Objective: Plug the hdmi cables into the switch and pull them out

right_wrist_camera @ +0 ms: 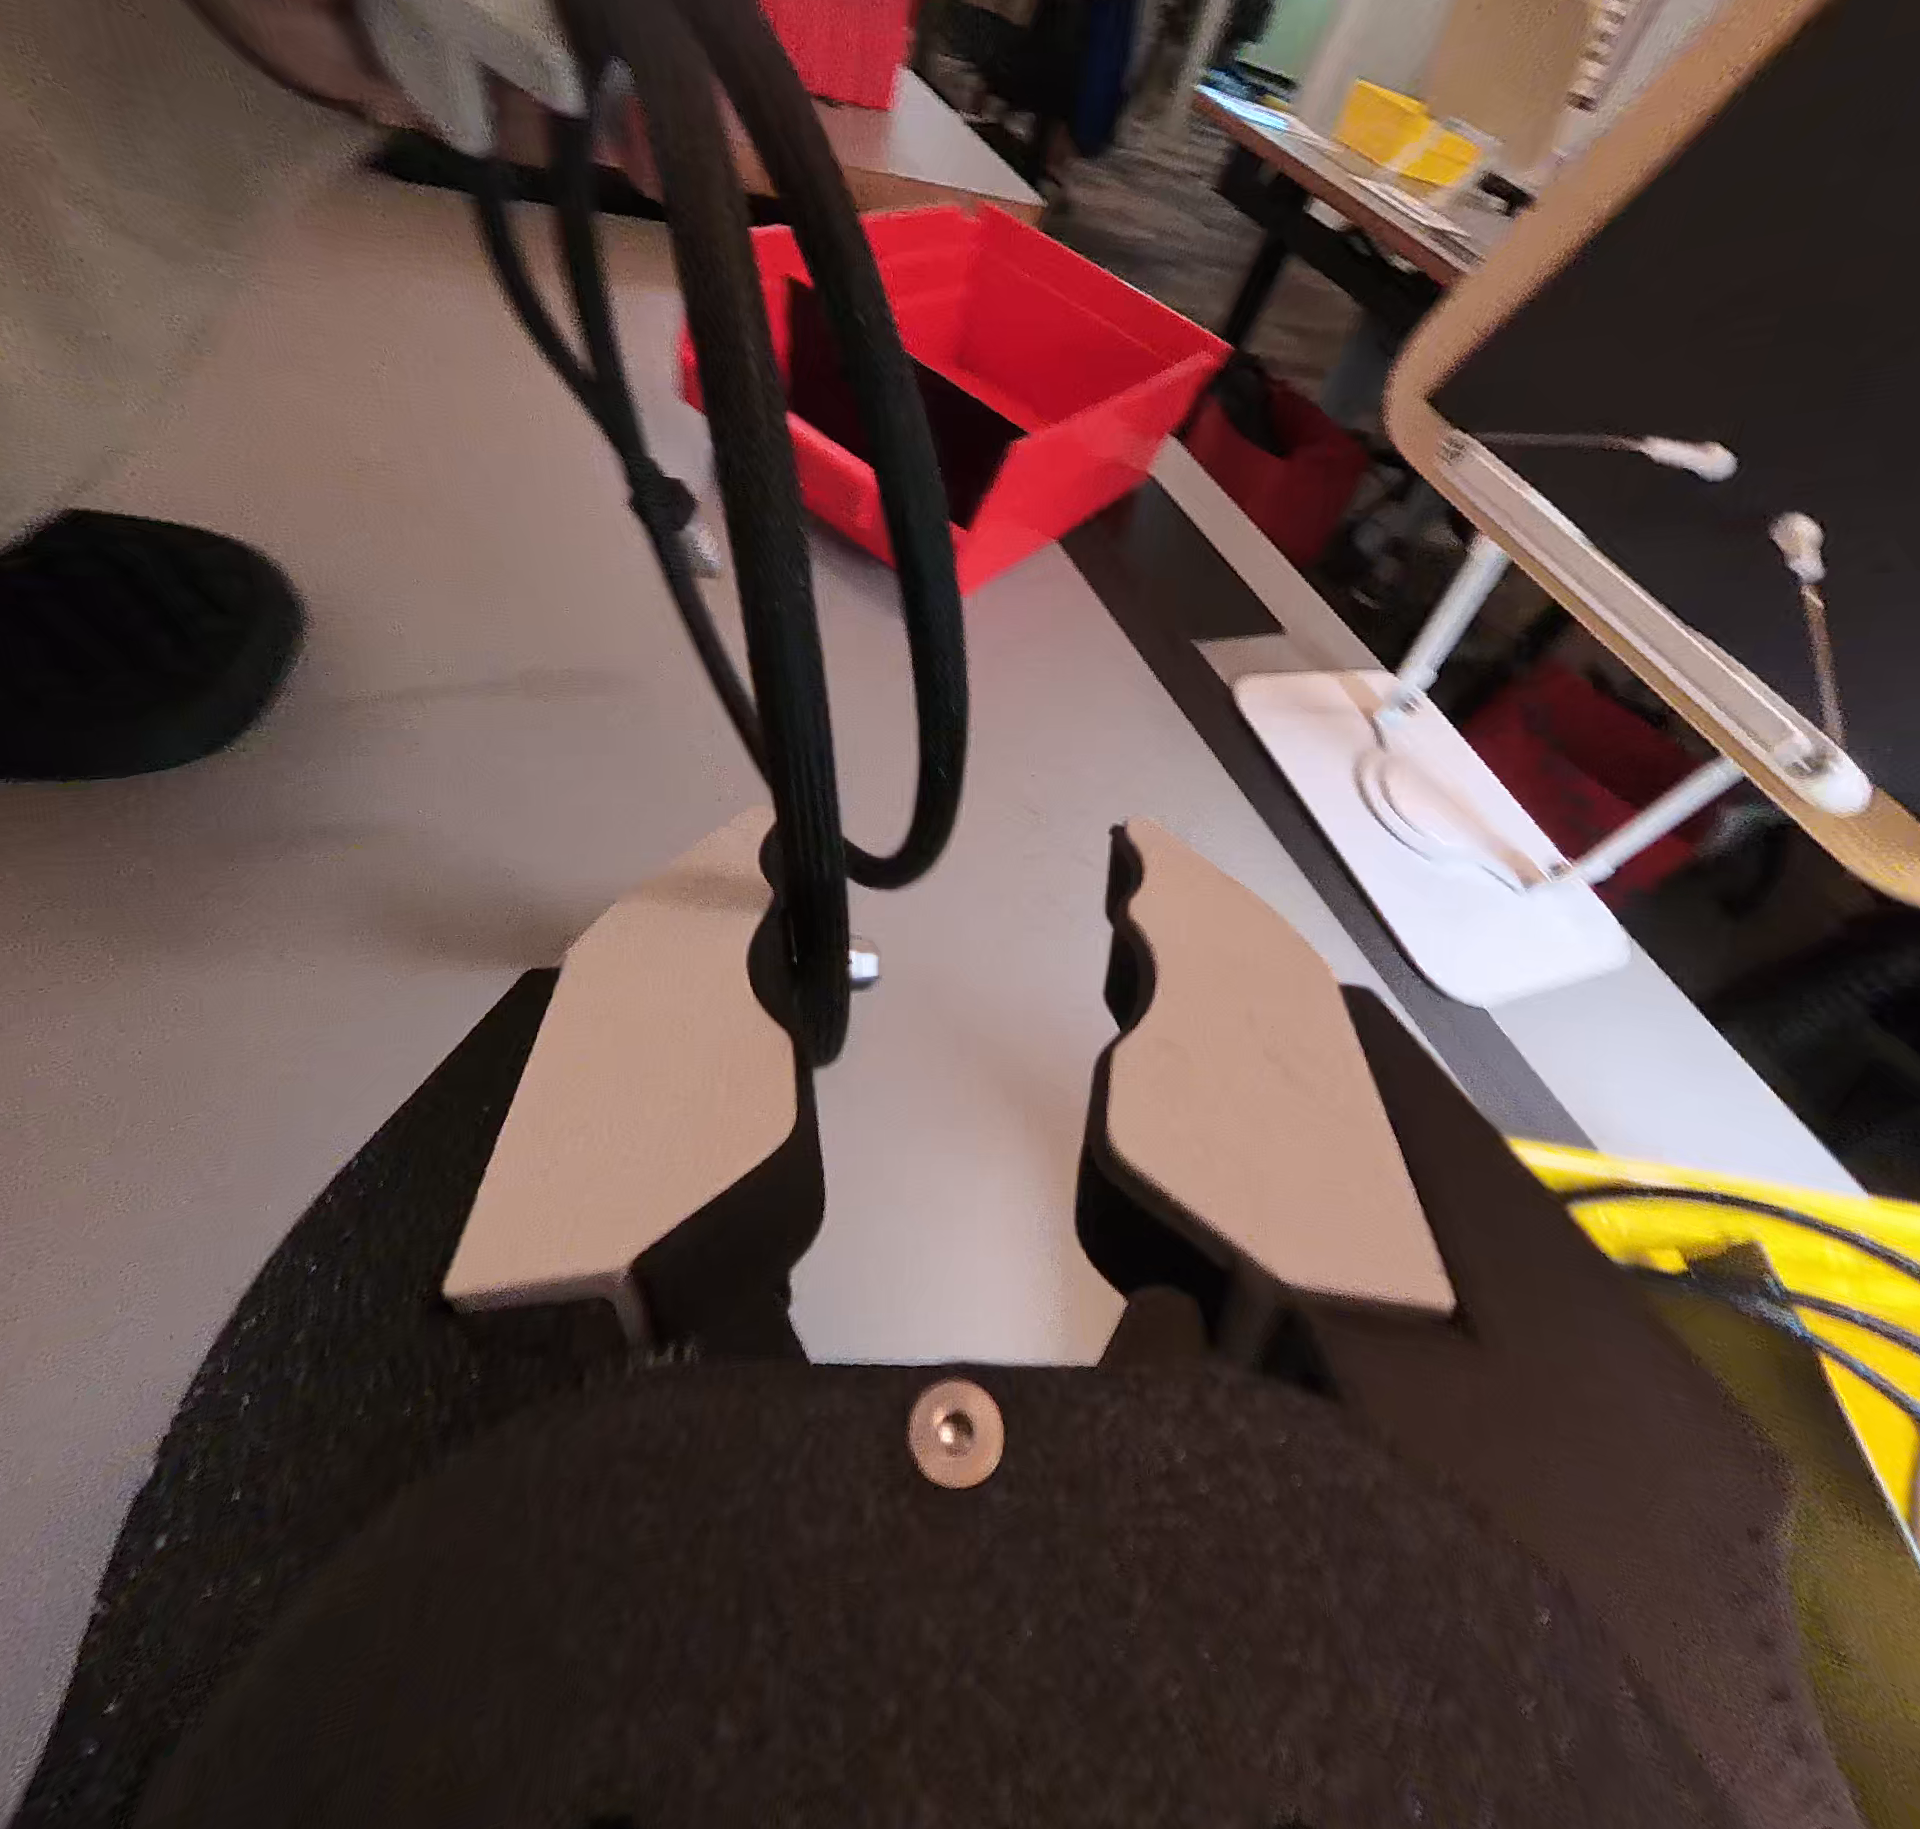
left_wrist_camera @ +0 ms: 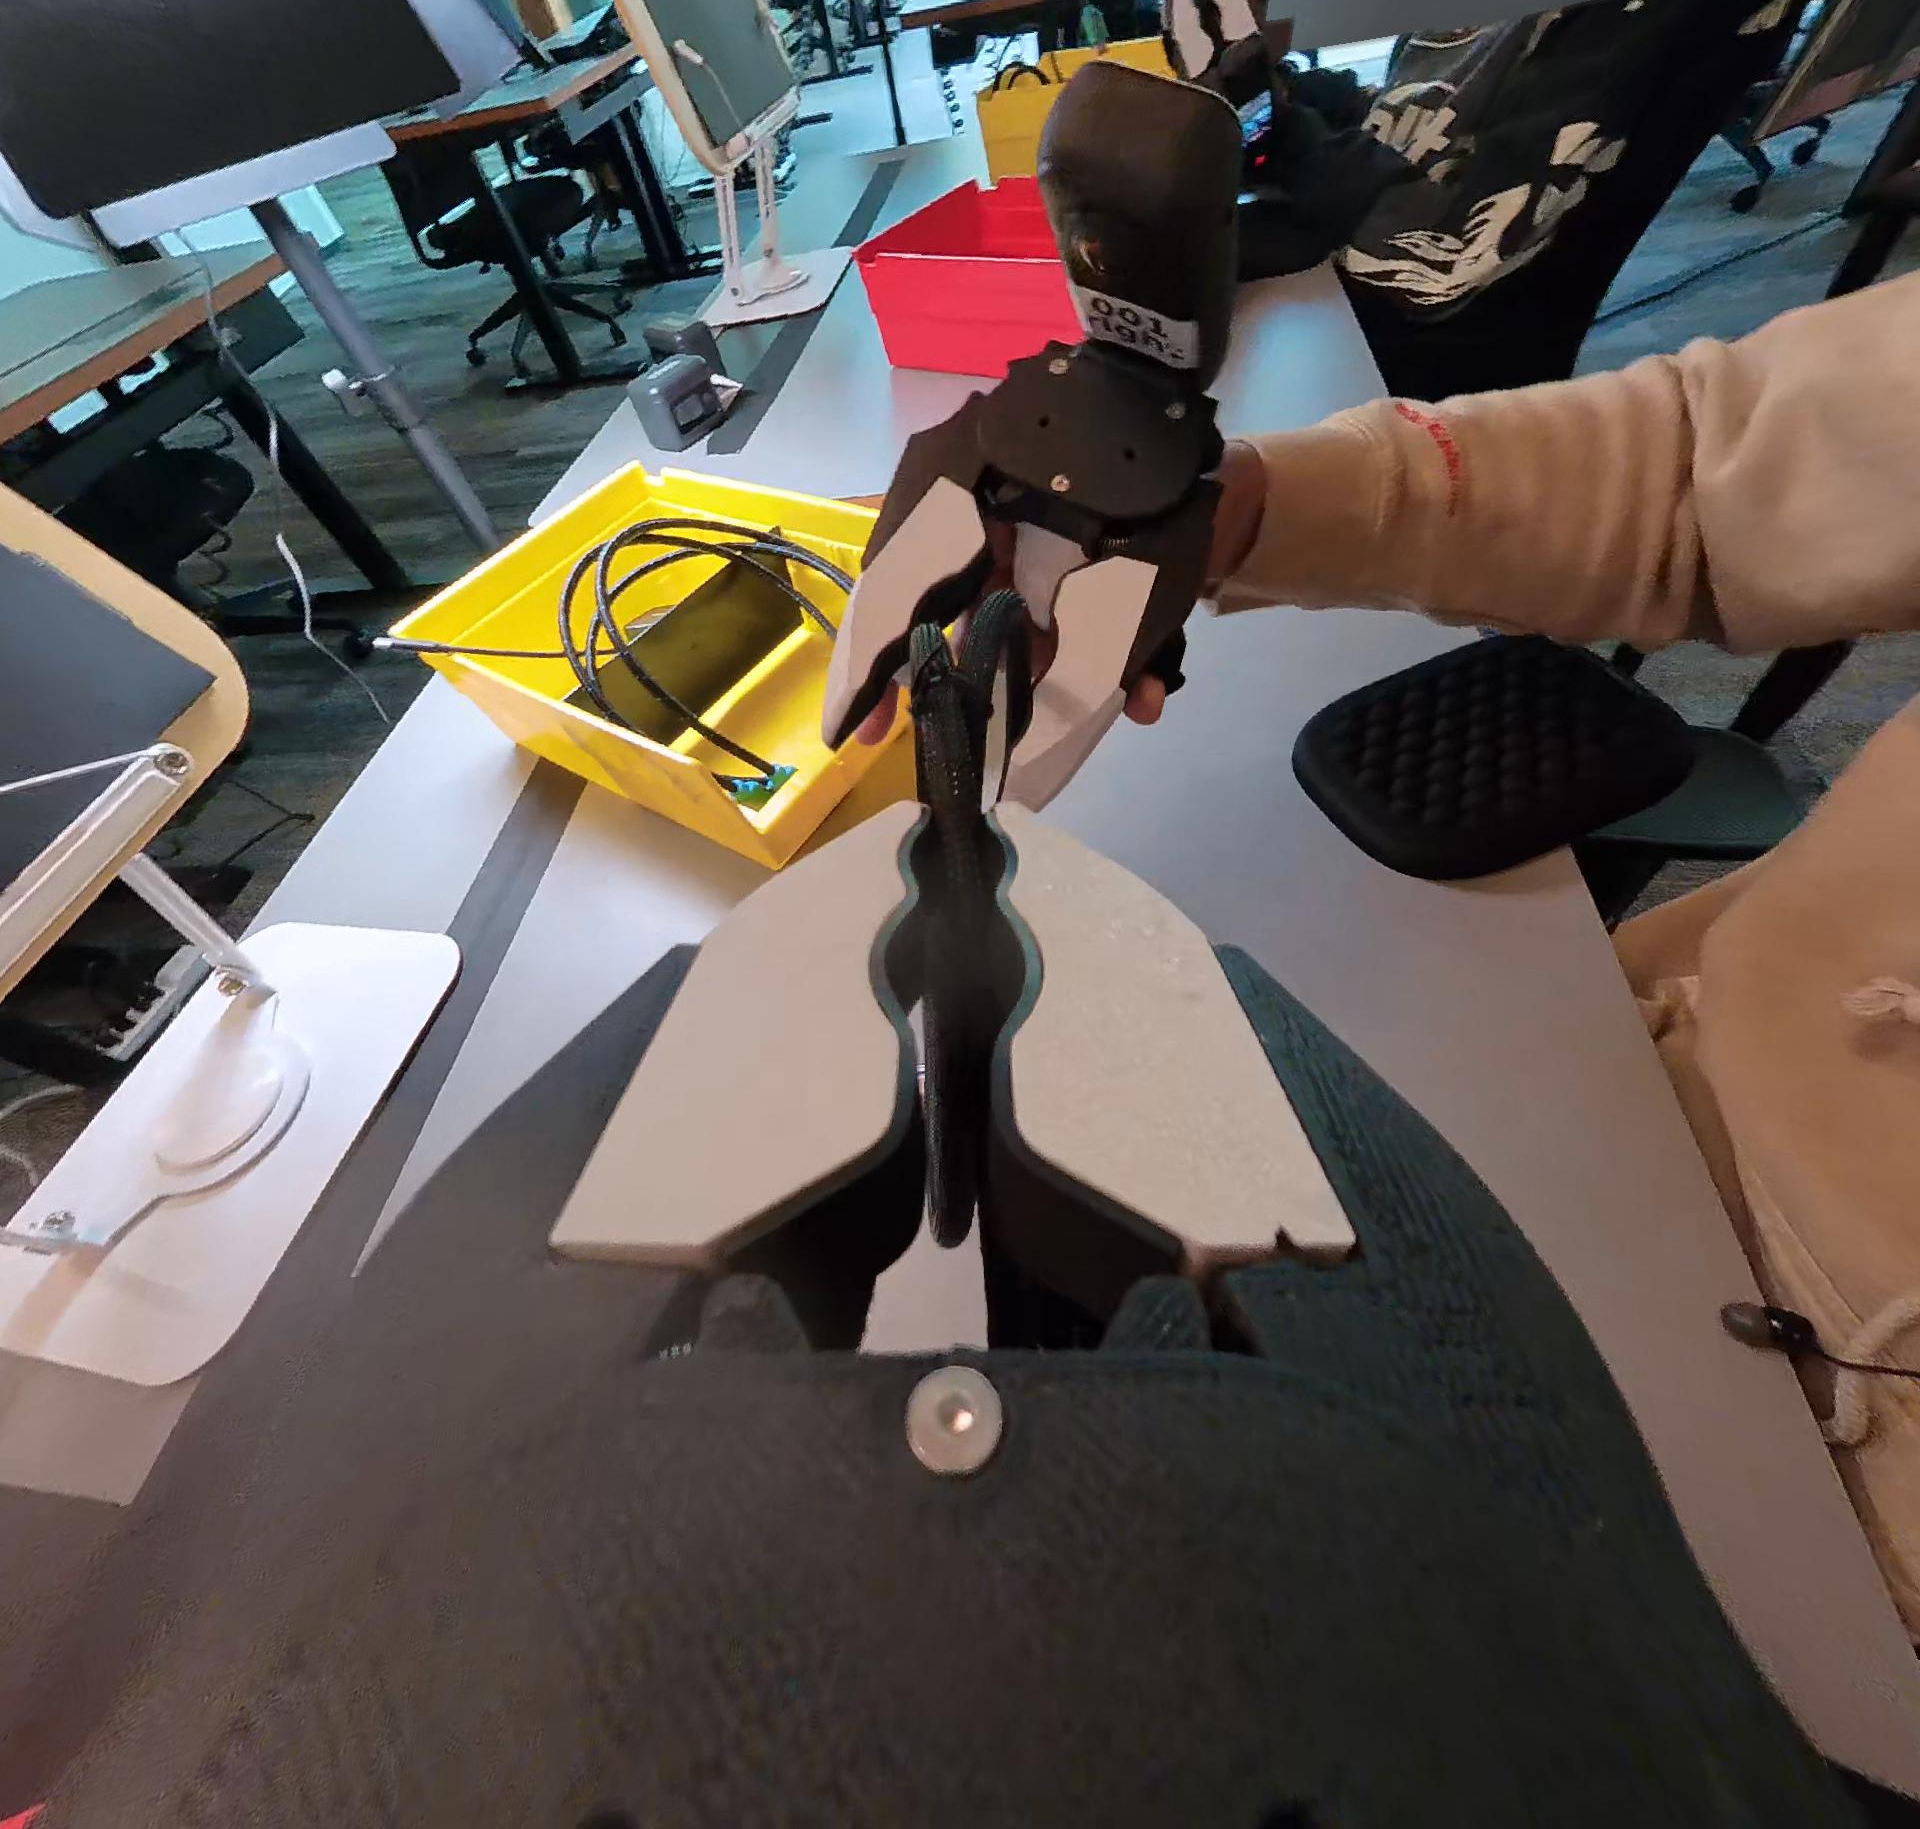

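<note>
My left gripper (left_wrist_camera: 956, 829) is shut on a folded bundle of black braided hdmi cable (left_wrist_camera: 951, 958) and holds it upright above the grey table (left_wrist_camera: 1299, 1000). My right gripper (left_wrist_camera: 951, 740) points down over the top of the bundle, fingers apart on either side of the cable loops. In the right wrist view the right gripper (right_wrist_camera: 948, 844) is open, and the cable (right_wrist_camera: 790, 636) hangs against its left finger with a loop beside it. A yellow bin (left_wrist_camera: 499, 626) holds a second coiled black cable (left_wrist_camera: 623, 574) and a flat black box (left_wrist_camera: 717, 636), apparently the switch.
A red bin (left_wrist_camera: 966, 293) stands farther back on the table; it also shows ahead in the right wrist view (right_wrist_camera: 1081, 408). A white monitor base (left_wrist_camera: 239, 1104) sits at the left table edge. A black chair armrest (left_wrist_camera: 1486, 751) and a person's sleeve (left_wrist_camera: 1558, 512) are on the right. My hands' fingertips stand some 11 cm from each other.
</note>
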### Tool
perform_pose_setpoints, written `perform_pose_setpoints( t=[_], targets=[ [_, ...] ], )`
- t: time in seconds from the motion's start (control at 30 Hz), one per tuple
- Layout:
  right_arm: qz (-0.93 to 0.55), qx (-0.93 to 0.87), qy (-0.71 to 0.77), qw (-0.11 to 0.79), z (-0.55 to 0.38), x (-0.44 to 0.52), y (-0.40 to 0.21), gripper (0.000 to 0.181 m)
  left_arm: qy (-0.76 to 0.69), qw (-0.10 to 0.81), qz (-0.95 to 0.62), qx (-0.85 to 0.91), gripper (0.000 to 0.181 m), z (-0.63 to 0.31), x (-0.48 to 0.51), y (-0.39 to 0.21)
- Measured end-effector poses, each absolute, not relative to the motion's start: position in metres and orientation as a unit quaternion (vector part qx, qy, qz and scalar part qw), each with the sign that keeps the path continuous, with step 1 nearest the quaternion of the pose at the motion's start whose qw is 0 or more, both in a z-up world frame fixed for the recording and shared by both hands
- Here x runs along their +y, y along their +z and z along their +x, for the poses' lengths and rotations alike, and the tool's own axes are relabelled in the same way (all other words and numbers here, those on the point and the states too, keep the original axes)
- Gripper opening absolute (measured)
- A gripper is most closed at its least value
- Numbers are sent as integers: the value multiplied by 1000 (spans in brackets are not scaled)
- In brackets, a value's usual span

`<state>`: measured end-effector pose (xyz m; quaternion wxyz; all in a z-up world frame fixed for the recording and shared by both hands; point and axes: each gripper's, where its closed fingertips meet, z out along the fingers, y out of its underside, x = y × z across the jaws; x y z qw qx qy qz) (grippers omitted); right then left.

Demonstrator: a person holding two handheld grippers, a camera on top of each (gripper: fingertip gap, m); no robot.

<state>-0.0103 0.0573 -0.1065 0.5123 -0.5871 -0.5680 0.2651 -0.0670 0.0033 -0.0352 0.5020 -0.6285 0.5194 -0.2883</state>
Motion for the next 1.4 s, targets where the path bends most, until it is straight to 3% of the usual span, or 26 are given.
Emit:
perform_pose_setpoints(
  t=[0.1, 0.2, 0.3, 0.37, 0.6, 0.97, 1.23, 1.4],
  targets=[
    [-546, -612, 284, 497, -20, 40, -94, 43, -298, 505, -617, 525, 7, -68, -1, -32],
    [-519, -658, 272, 473, -22, 31, -82, 9, -315, 504, -612, 522, 7, -71, -1, -32],
    [-521, -694, 243, 434, -19, 31, -73, 8, -329, 497, -626, 503, 9, -78, 5, -35],
    [-528, -704, 228, 417, -15, 35, -61, 6, -325, 502, -641, 481, 20, -86, 14, -36],
    [-566, -706, 120, 408, 14, 86, 7, 5, -336, 542, -640, 428, 33, -106, 23, -17],
    [-649, -531, -92, 536, 123, 232, 123, 5, -325, 549, -645, 422, 30, -107, 29, -20],
    [-652, -438, -256, 564, 189, 325, 87, 5, -320, 536, -654, 426, 29, -102, 34, -31],
    [-686, -433, -220, 542, 194, 348, 9, 5, -319, 528, -663, 426, 29, -104, 39, -39]
  ],
)
